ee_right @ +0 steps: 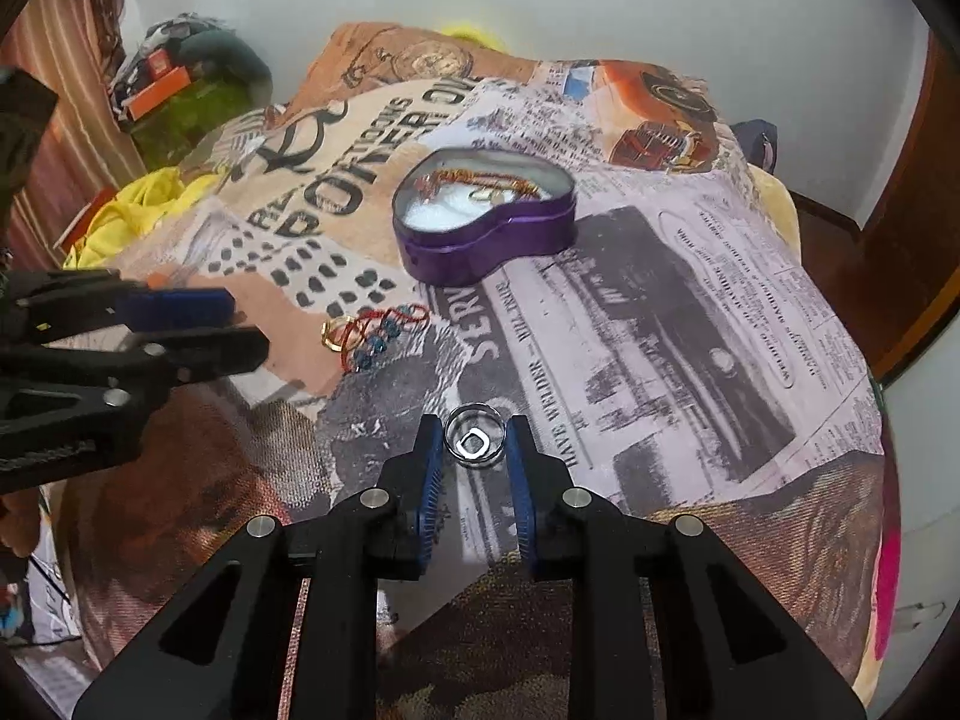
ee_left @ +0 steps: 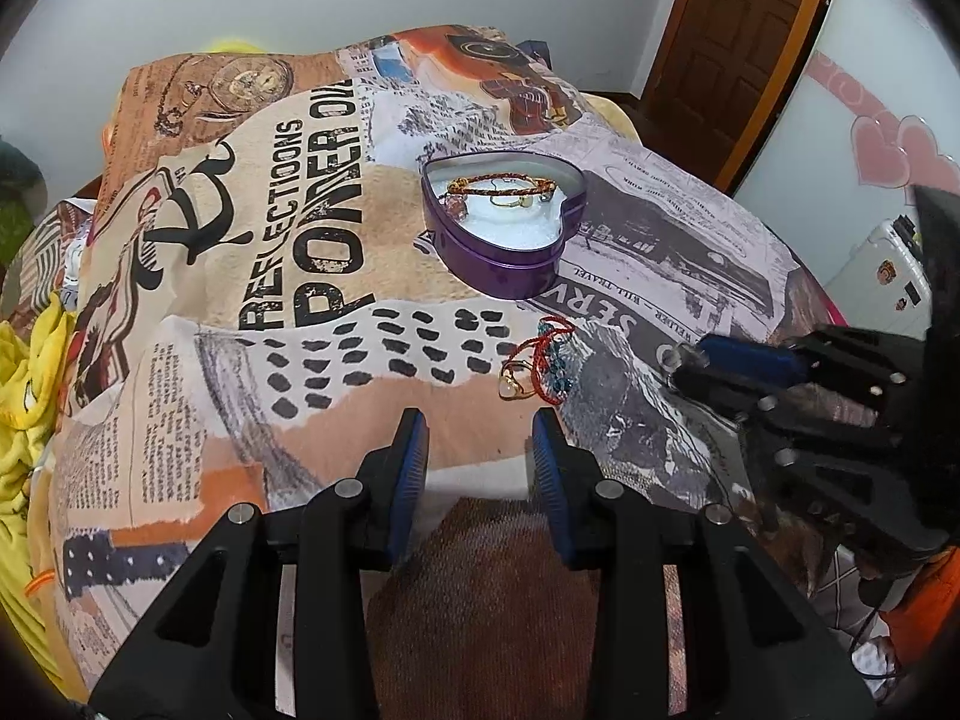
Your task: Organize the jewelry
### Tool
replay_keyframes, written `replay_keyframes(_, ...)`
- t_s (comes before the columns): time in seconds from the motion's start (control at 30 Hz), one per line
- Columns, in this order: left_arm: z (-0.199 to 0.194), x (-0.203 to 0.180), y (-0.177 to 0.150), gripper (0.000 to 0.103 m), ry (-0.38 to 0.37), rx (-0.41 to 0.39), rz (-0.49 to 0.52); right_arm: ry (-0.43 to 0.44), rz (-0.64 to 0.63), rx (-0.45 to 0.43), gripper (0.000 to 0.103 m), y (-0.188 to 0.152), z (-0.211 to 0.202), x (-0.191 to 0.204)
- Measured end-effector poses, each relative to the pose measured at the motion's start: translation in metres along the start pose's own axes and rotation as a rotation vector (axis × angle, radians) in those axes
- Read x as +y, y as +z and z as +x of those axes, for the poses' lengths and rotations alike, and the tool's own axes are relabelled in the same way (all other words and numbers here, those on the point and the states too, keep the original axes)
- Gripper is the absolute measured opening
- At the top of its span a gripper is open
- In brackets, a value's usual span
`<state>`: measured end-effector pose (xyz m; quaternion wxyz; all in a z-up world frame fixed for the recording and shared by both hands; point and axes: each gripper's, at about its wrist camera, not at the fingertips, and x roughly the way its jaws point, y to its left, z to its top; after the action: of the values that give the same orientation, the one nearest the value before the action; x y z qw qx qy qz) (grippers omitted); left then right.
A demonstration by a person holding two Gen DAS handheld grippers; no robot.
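Between the right tool's (ee_right: 474,444) narrowly parted pads sits a clear ring (ee_right: 473,437), contact uncertain. Left tool (ee_left: 480,456) gapes wide near the bracelets (ee_left: 549,360); the heart tin (ee_left: 503,228) sits mid-bed, contents half hidden.

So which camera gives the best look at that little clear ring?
The right wrist view. The clear ring sits right between the right gripper's open fingers, close and unblocked, its round outline plain. In the left wrist view it is only a small glint at the tip of the right gripper, mostly hidden.
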<state>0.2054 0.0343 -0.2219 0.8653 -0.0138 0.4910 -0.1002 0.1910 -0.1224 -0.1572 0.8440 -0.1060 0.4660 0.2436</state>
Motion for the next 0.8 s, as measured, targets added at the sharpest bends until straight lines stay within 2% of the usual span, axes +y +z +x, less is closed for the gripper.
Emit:
replay_keyframes(0.27,0.016,-0.005,0.007,0.036,0.005,0.024,0.007,0.003,0.028,-0.067,0.019,0.009,-0.02,-0.013)
replay_keyframes(0.5,0.03,-0.009,0.014,0.035,-0.008,0.039,0.009,0.011,0.039,-0.075,0.019,0.01,-0.021,-0.019)
replay_keyframes(0.67,0.035,-0.009,0.017,0.025,-0.027,0.038,0.004,0.011,0.042,-0.081,0.019,0.011,-0.022,-0.024)
replay_keyframes(0.7,0.036,-0.009,0.017,0.022,-0.043,0.038,0.002,0.011,0.043,-0.081,0.019,0.011,-0.023,-0.025)
replay_keyframes(0.77,0.036,-0.01,0.017,0.008,-0.054,0.043,0.0,0.008,0.046,-0.084,0.019,0.011,-0.024,-0.026)
replay_keyframes(0.8,0.036,-0.011,0.016,0.008,-0.054,0.044,0.0,0.008,0.048,-0.084,0.019,0.011,-0.024,-0.027)
